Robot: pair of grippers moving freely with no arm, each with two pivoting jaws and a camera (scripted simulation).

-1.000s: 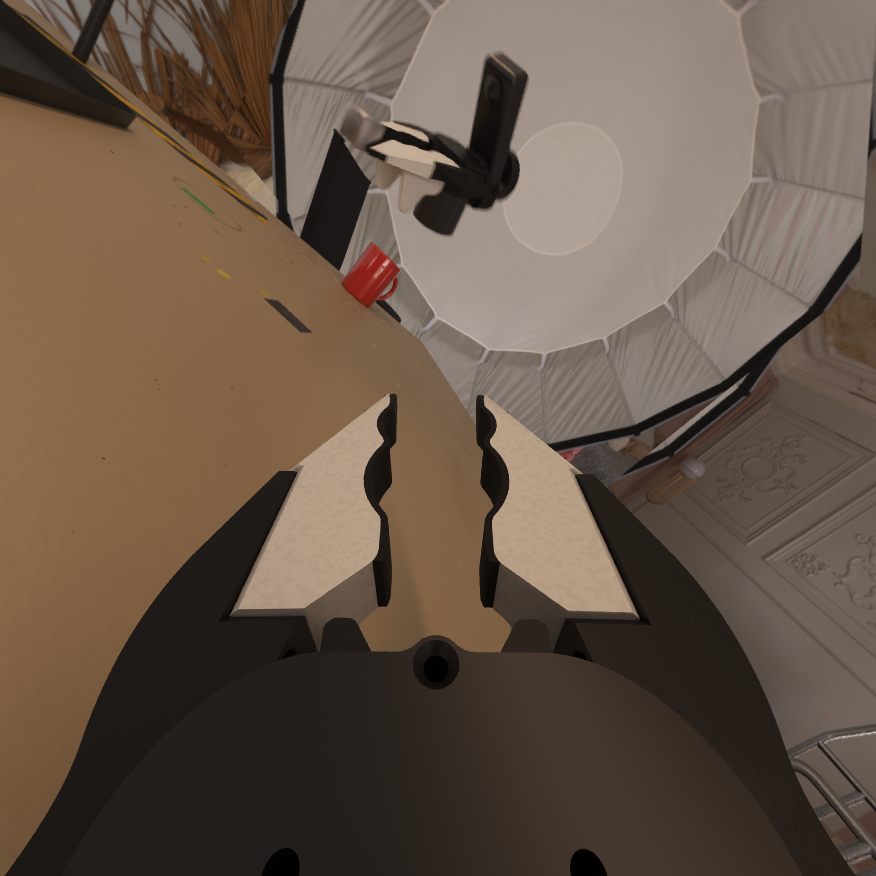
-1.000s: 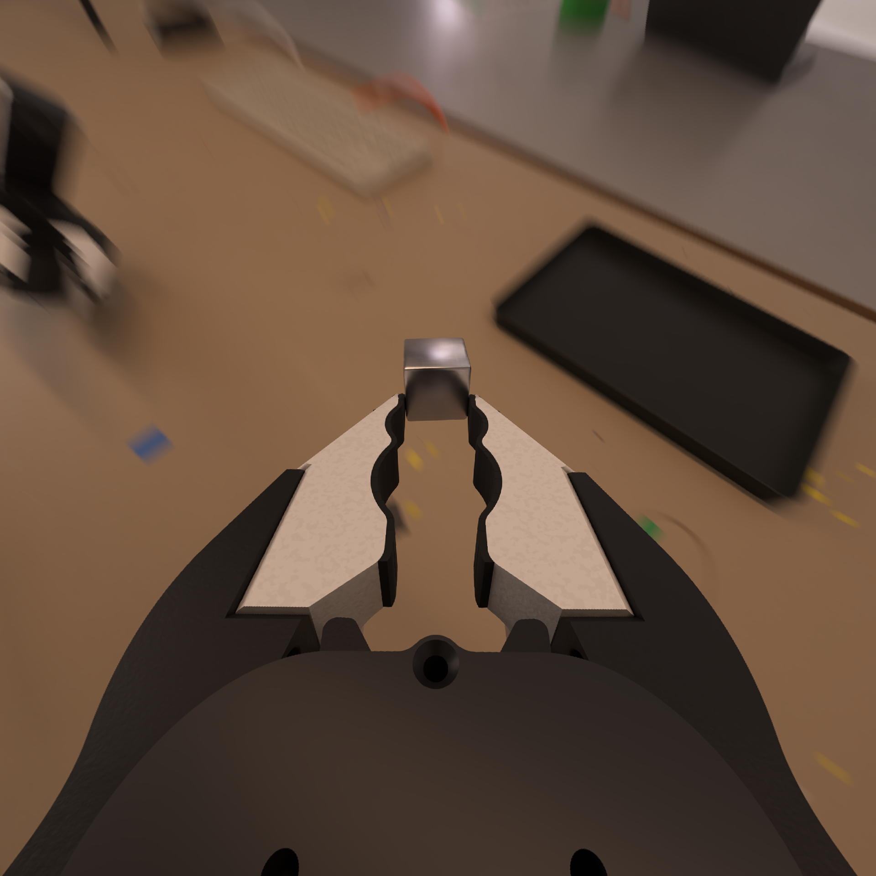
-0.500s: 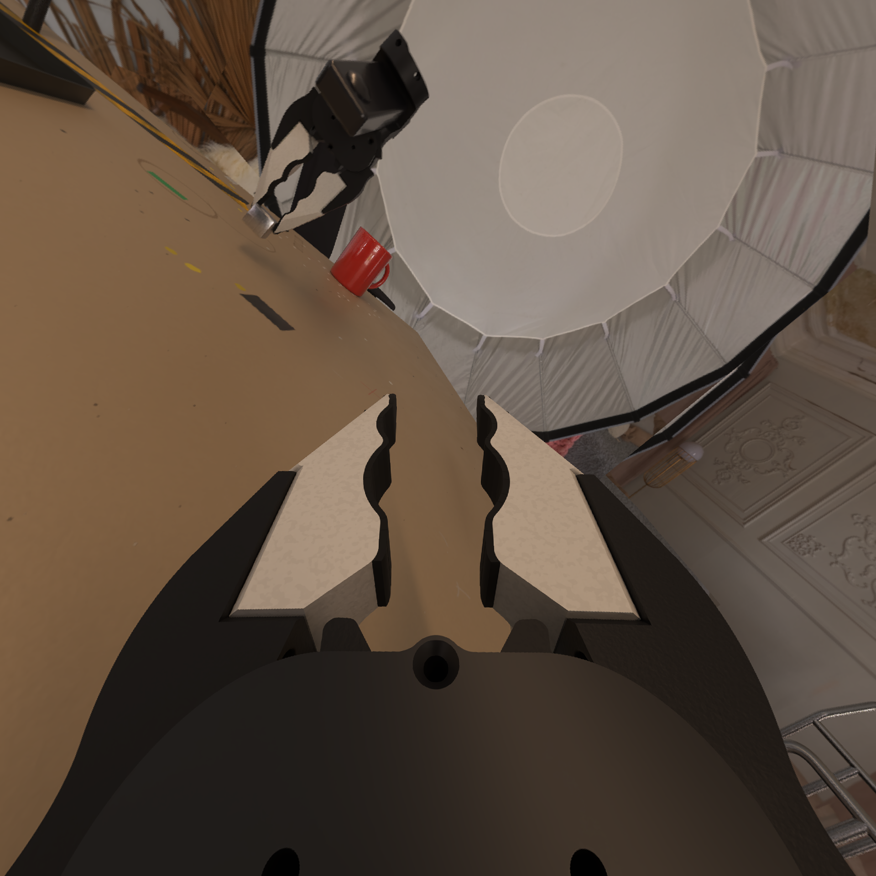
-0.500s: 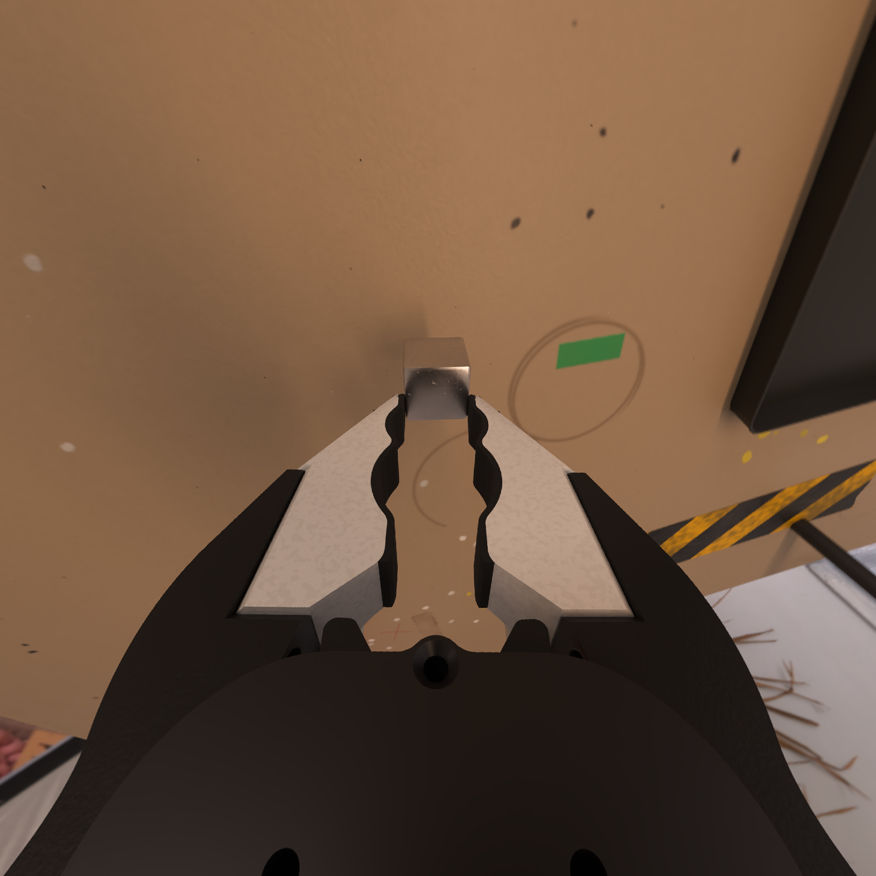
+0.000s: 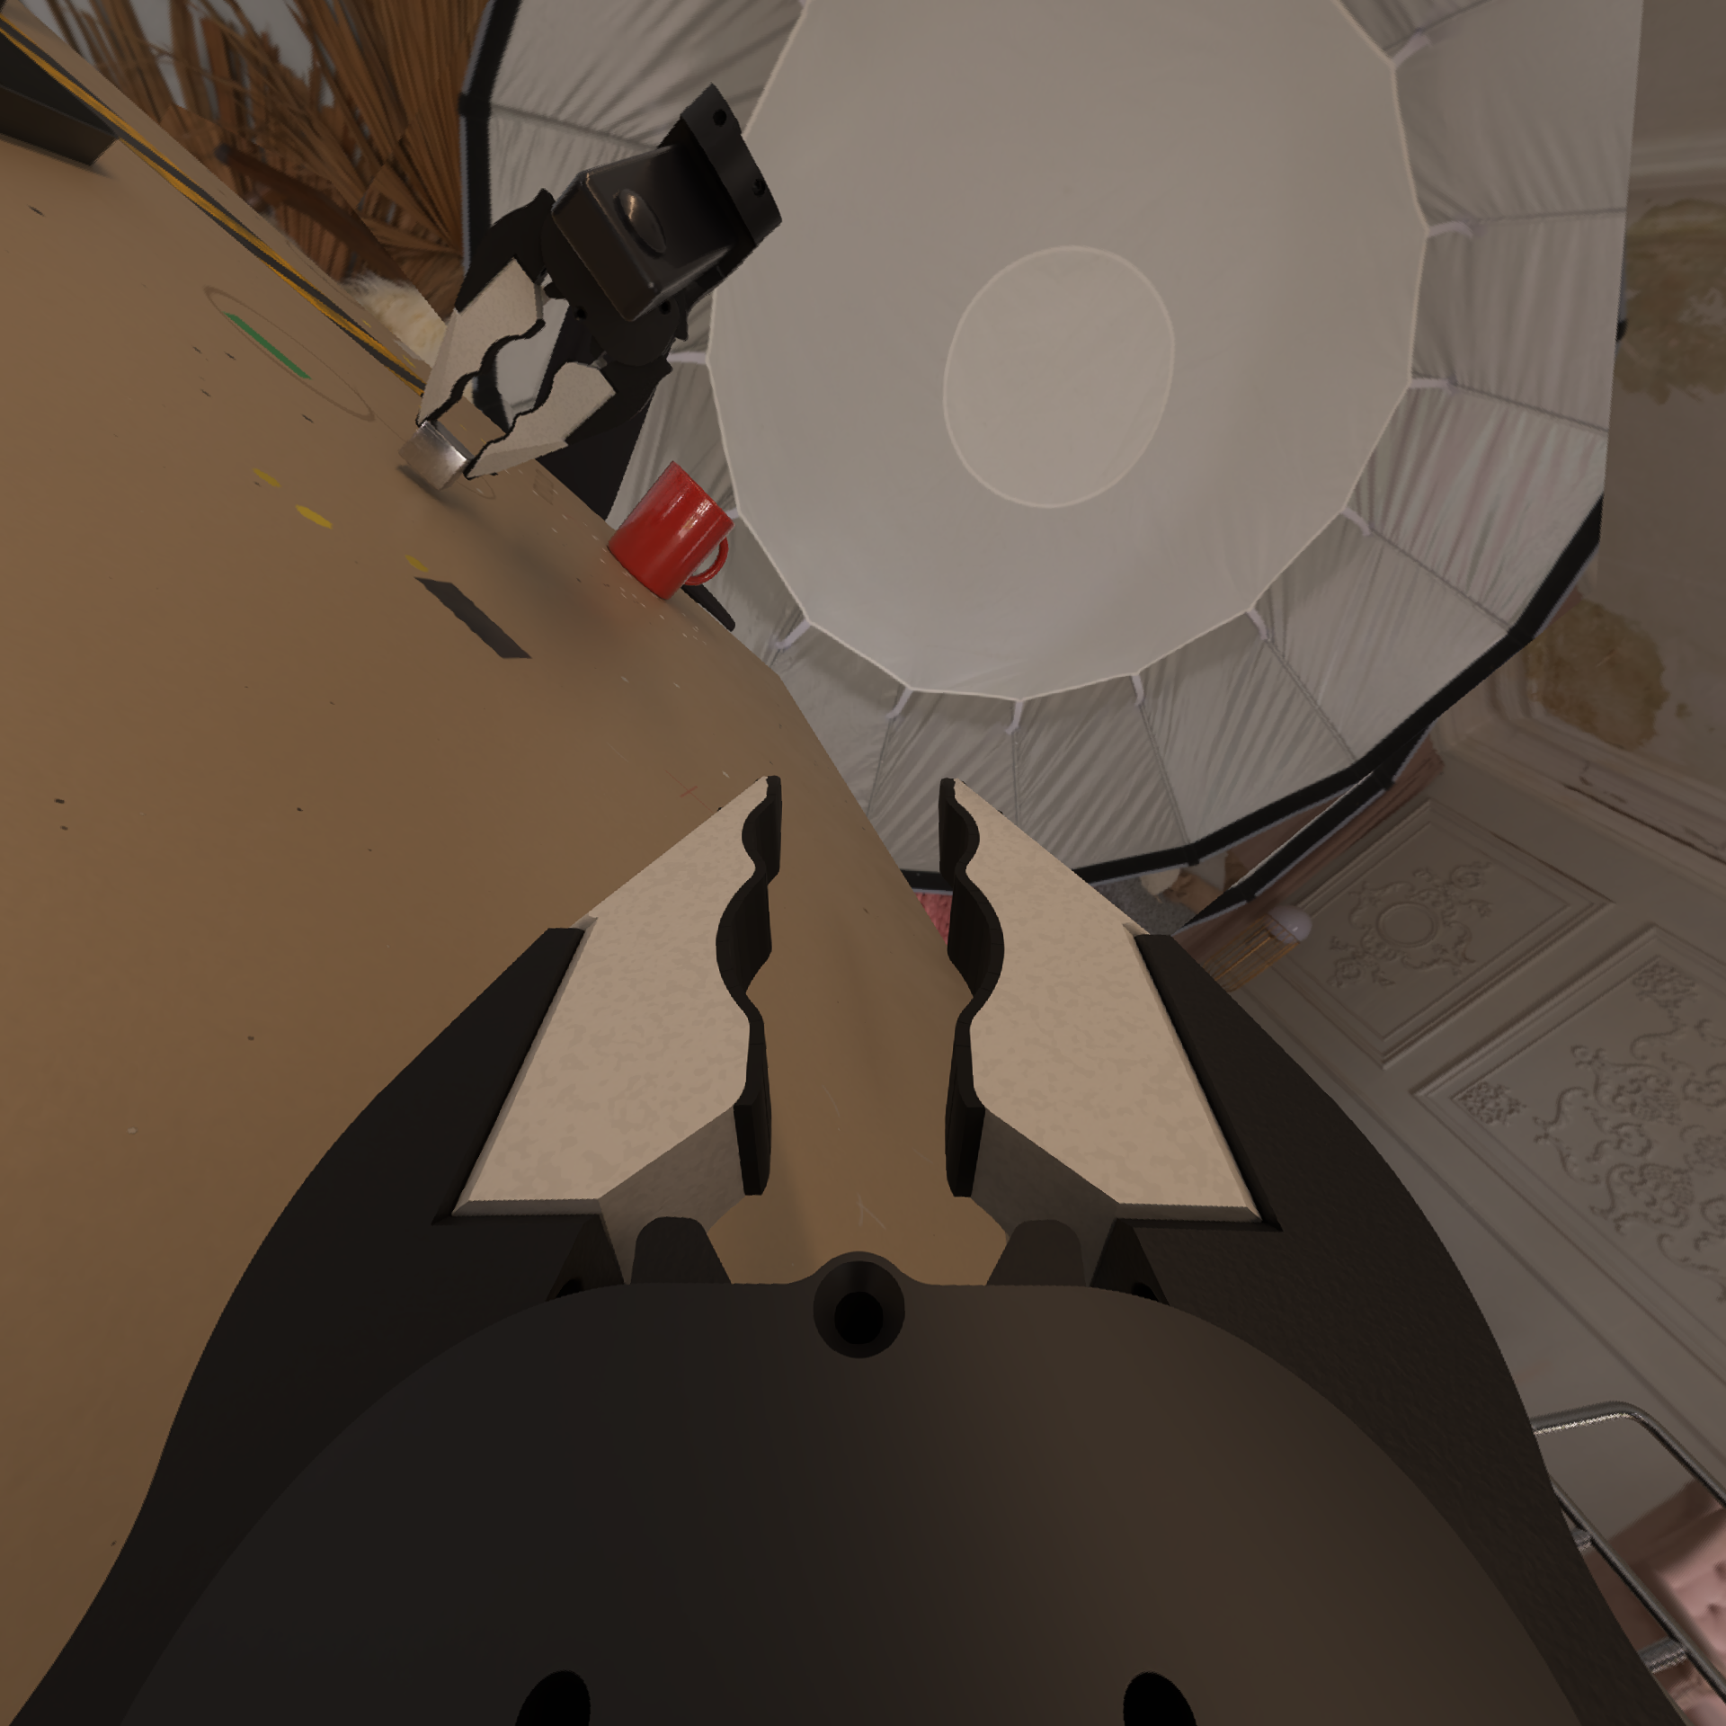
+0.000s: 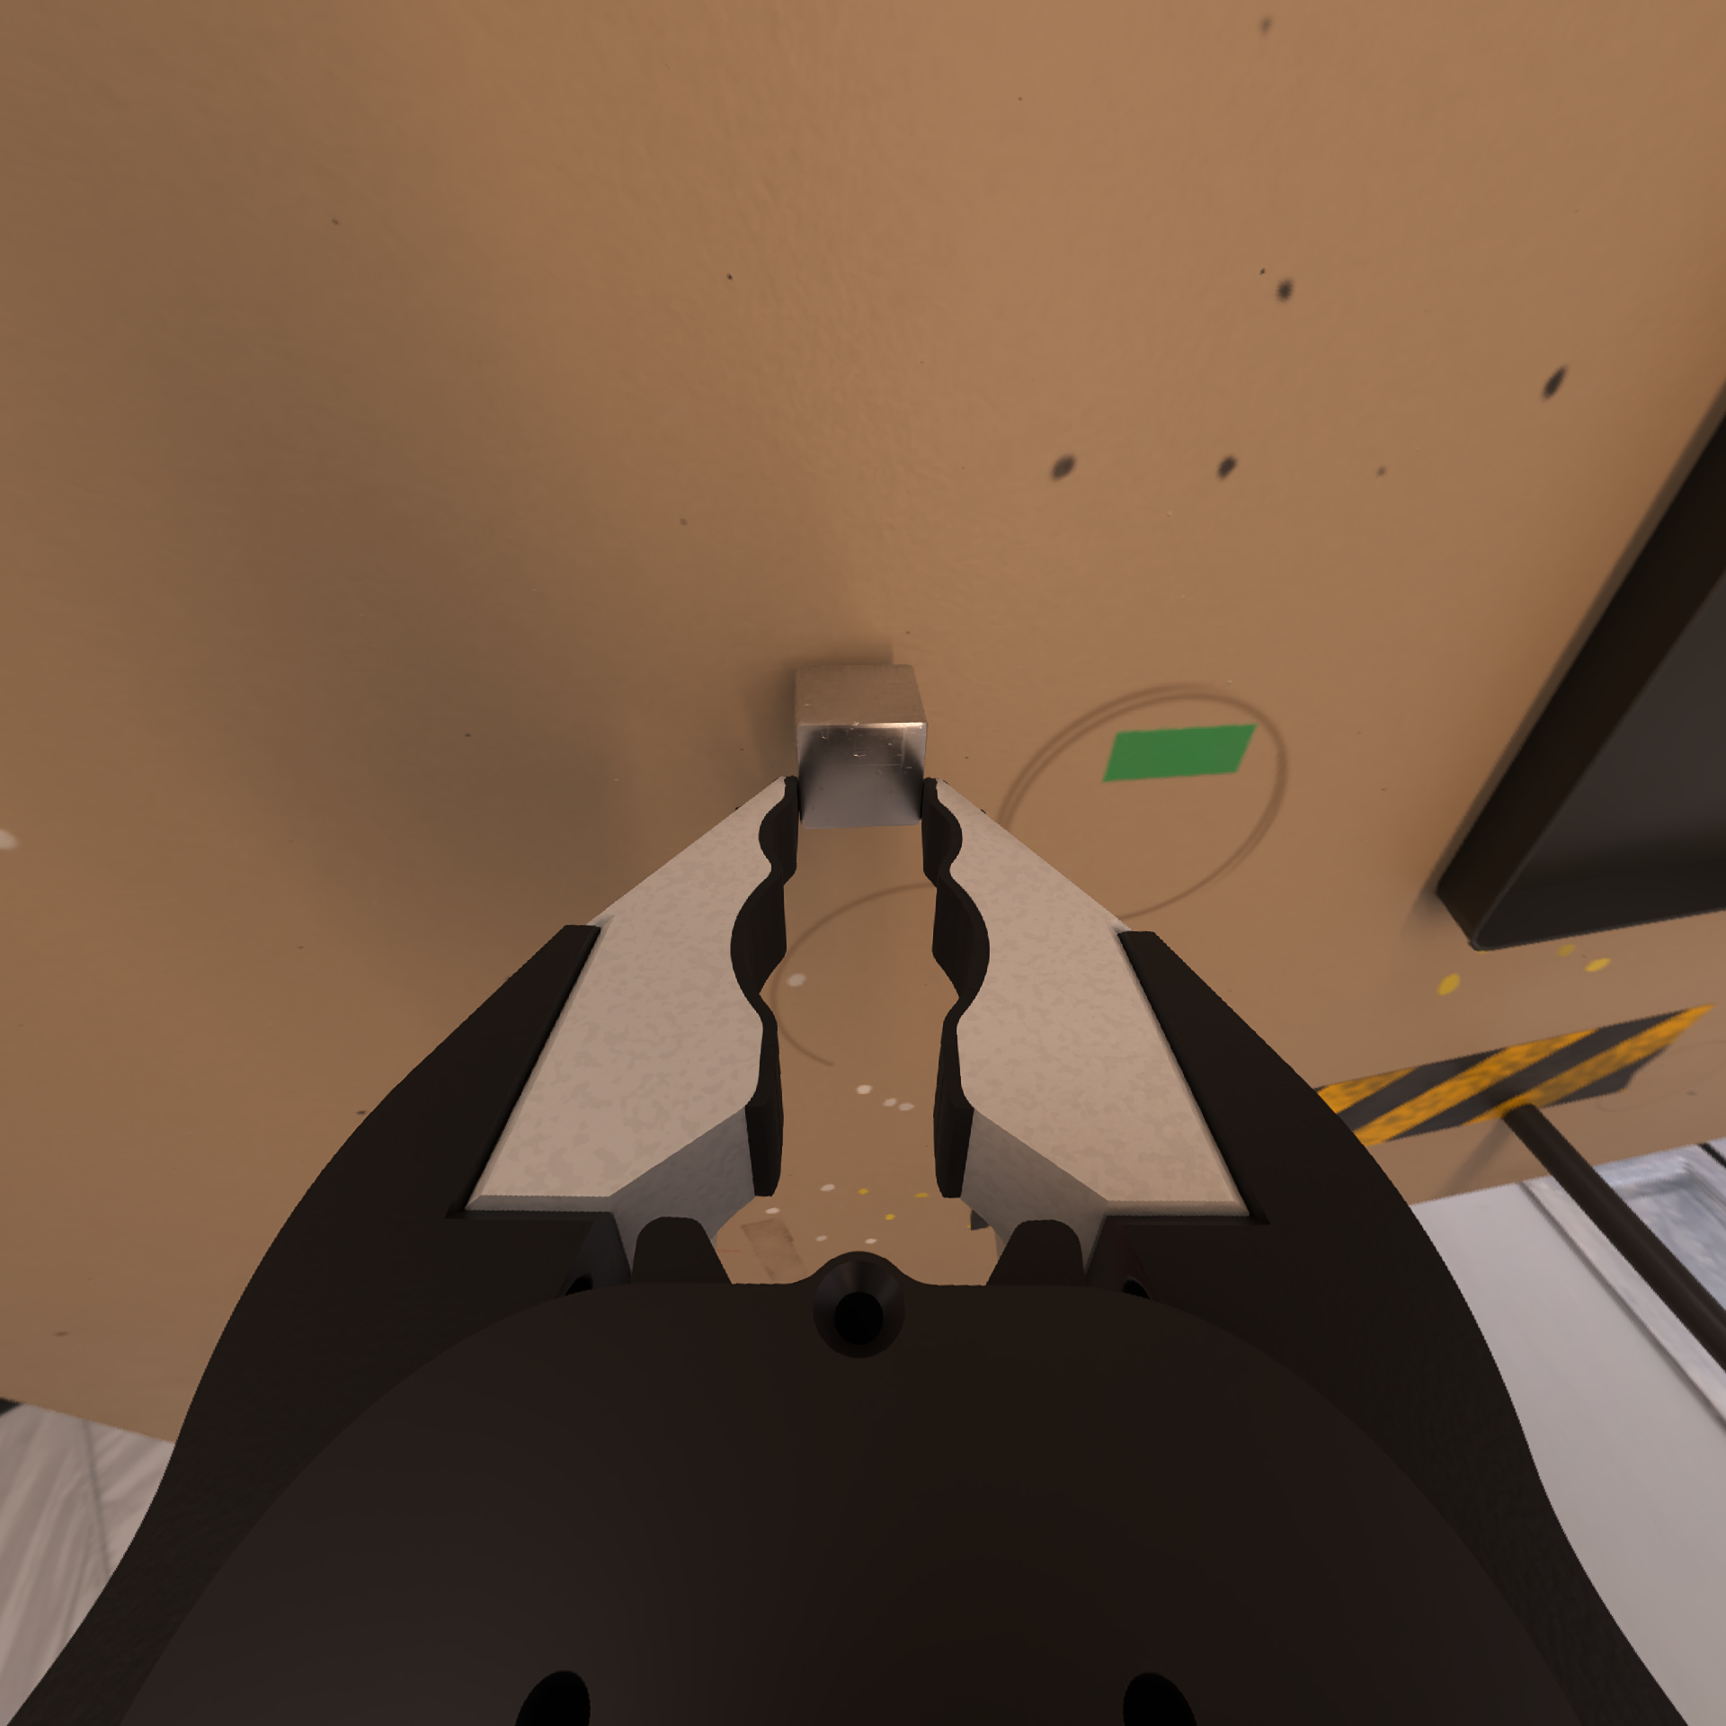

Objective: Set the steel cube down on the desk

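The steel cube is a small shiny block pinched between the tips of my right gripper. The gripper points down at the brown desk. The cube's shadow lies right against it, so it sits on or just above the desk. In the left wrist view the right gripper stands far off with the cube at the desk surface. My left gripper is open and empty, held low over the desk's right edge.
A green patch inside a drawn ring lies just right of the cube. A black tray and a yellow-black striped tape are farther right. A red mug stands near the desk edge by a large white softbox.
My right gripper swung to point downward and lowered the cube to the desk surface beside the green patch. Its grip on the cube is unchanged. The left gripper barely moved.
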